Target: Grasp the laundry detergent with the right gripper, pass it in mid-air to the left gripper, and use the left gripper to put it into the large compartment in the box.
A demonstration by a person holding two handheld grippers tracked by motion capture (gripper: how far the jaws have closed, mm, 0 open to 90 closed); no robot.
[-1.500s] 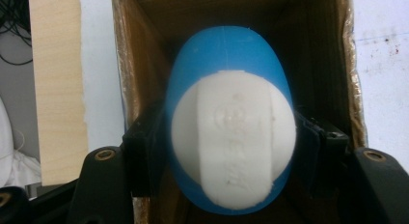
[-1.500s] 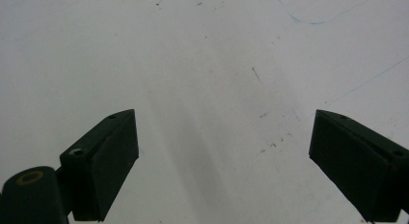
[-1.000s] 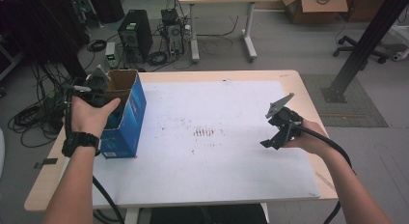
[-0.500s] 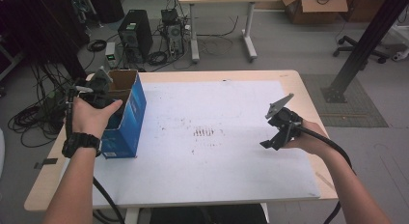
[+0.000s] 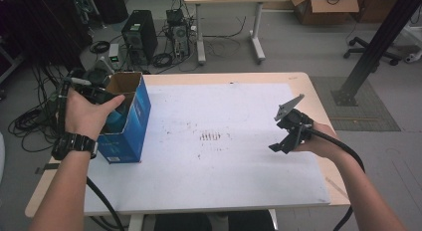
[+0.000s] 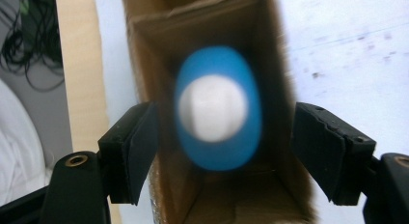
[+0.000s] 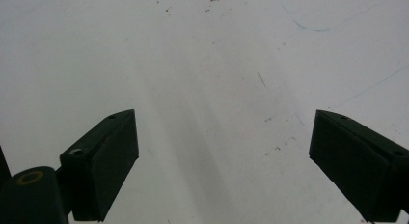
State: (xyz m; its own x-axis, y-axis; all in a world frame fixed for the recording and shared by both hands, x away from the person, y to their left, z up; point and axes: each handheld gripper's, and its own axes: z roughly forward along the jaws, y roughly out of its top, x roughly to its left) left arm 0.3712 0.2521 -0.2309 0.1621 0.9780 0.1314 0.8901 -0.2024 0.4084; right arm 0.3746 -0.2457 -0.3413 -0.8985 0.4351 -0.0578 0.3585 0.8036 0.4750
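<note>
At the left of the high view, the person's left hand [image 5: 88,114] holds the left gripper [image 5: 94,94] at the open top of a blue cardboard box [image 5: 130,124], which stands upright near the left edge of the tabletop [image 5: 224,176]. A black watch [image 5: 74,144] sits on that wrist.

In the left gripper view the box [image 6: 270,64] runs up the middle of the frame, its brown inside open to the camera. A blurred blue object with a white round centre [image 6: 218,121] sits in the box mouth, between the two jaws of the left gripper [image 6: 222,151]. The jaws stand wide apart, one on each side of the box, and do not touch the blue object; what the object is cannot be told through the blur.

At the right of the high view, the right hand [image 5: 321,141] holds the right gripper [image 5: 281,144] low over the white tabletop, well apart from the box. In the right gripper view the right gripper [image 7: 224,161] has its jaws spread wide with nothing between them, over the bare, lightly scuffed white surface [image 7: 202,64].

Beyond the tabletop, at the top of the high view, a computer tower [image 5: 139,34] and loose cables [image 5: 30,119] lie on the floor.
</note>
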